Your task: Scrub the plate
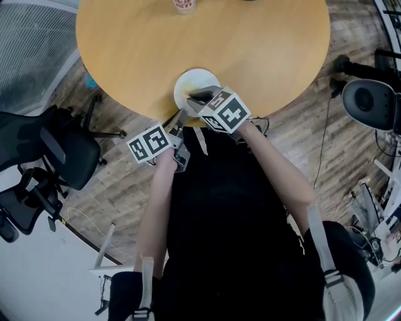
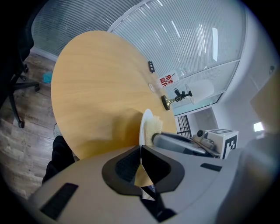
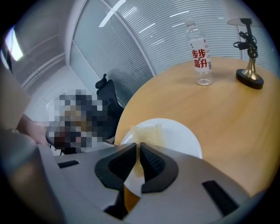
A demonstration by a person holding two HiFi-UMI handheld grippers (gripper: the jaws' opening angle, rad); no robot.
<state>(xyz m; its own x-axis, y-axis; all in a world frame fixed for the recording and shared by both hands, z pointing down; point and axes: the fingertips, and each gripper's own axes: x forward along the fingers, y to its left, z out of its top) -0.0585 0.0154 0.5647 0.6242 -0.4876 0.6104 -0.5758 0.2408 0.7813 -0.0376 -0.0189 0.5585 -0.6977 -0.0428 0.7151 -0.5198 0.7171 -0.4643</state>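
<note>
White plate (image 3: 181,138) rim tight in left gripper (image 2: 140,148); sponge (image 3: 148,132) on it tight in right gripper (image 3: 138,146).

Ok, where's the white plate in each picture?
Head view: plate upper centre, at the table's near edge.
Left gripper view: plate edge-on at centre, just past the jaws.
Right gripper view: plate low centre, sponge on it.
Shared landmark: the red-labelled bottle across the table.

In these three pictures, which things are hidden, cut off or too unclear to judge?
Head view: the right gripper covers the sponge and part of the plate.
Head view: the top edge cuts off the bottle.
Left gripper view: the plate shows edge-on, so its face is unseen.
</note>
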